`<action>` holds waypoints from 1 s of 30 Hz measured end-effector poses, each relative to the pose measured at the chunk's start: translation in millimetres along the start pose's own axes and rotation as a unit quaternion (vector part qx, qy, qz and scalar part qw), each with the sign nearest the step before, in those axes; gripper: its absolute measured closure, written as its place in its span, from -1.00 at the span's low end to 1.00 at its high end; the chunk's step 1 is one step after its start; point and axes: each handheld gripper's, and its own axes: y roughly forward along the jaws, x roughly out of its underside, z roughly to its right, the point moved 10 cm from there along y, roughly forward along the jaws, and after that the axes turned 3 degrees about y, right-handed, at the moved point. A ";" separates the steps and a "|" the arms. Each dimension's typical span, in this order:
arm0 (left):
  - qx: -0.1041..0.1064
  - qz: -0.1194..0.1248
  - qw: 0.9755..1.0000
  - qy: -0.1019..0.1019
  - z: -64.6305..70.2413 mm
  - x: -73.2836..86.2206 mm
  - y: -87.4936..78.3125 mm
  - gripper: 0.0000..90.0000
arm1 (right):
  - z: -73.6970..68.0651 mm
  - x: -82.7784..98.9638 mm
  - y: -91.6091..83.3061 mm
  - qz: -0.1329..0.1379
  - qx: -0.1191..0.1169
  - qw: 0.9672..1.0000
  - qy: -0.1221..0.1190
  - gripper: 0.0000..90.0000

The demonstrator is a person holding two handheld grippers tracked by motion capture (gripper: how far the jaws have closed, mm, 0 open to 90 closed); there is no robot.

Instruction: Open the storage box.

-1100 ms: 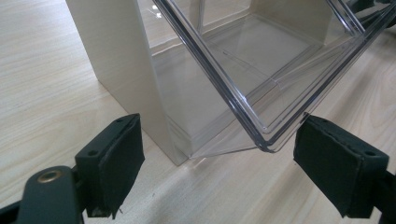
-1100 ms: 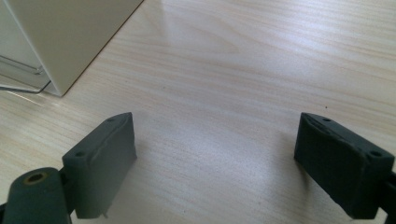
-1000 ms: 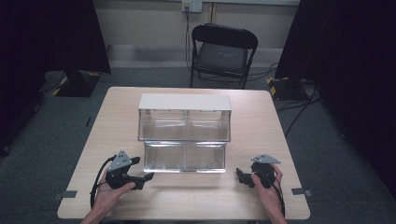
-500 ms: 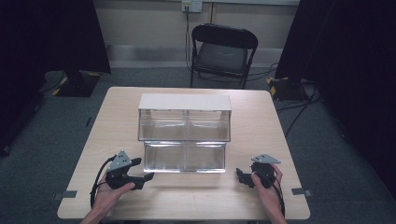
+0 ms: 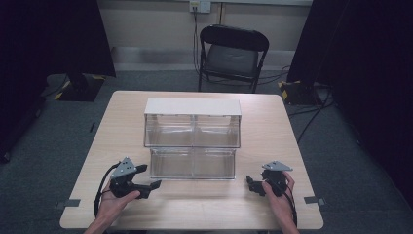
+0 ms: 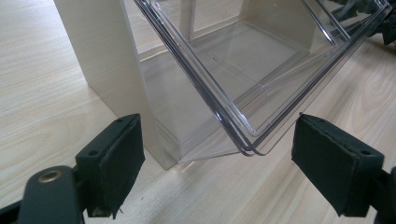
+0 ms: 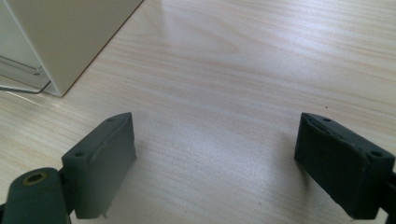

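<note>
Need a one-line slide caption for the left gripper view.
Open left gripper faces the pulled-out clear drawer of a beige cabinet.

clear drawer (image 5: 193, 163) pulled out, empty

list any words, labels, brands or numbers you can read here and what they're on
None can be read.
The clear drawer unit and its pulled-out lower drawer carry no label or print.
The left claw and right claw show plain black pads with no marking.
The wooden table is unmarked.

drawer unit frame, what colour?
Cream-white frame around clear plastic drawers; the left gripper view shows it best.
</note>
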 end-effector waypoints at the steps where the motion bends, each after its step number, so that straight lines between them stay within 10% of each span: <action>1: 0.001 0.000 1.000 0.000 0.1 0.0 -0.1 -0.63 | 0.0 0.0 0.0 0.000 0.000 1.000 0.000 -0.74; 30: 0.007 0.009 1.000 0.005 3.6 -5.7 -2.2 -0.66 | -0.5 -0.3 0.7 -0.001 0.002 1.000 0.001 -0.76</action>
